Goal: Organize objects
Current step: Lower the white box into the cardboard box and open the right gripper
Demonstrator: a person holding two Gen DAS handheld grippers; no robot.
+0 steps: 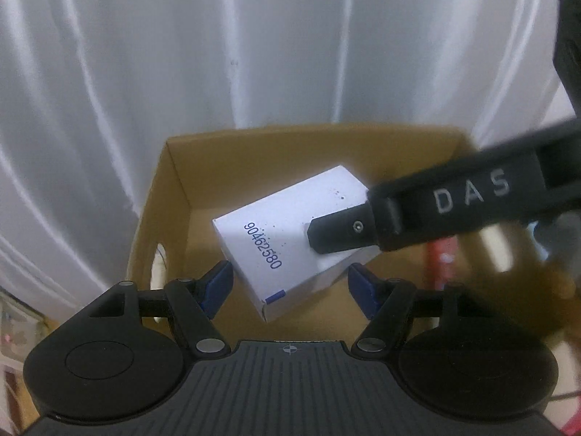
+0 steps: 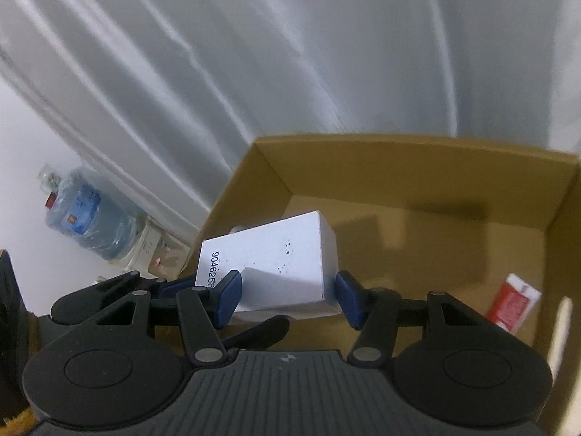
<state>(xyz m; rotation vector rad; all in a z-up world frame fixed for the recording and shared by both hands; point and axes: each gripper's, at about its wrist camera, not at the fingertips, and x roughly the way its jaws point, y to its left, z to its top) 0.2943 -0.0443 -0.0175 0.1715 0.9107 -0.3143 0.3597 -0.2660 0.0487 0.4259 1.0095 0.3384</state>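
A white carton (image 1: 287,232) printed 90462580 hangs tilted over an open brown cardboard box (image 1: 174,189). In the left wrist view my right gripper's black finger (image 1: 341,232) lies across the carton's top face. In the right wrist view the carton (image 2: 268,265) sits between my right gripper's (image 2: 287,296) blue pads (image 2: 228,298), which press on its sides. My left gripper (image 1: 290,287) is open just below the carton, its pads (image 1: 218,287) either side of it without touching. A red and white packet (image 2: 512,305) lies in the box's right corner.
A white pleated curtain (image 1: 254,54) hangs behind the box (image 2: 399,189). A blue water bottle (image 2: 87,218) on a dispenser stands at the left in the right wrist view. The box wall has a hand hole (image 1: 159,265).
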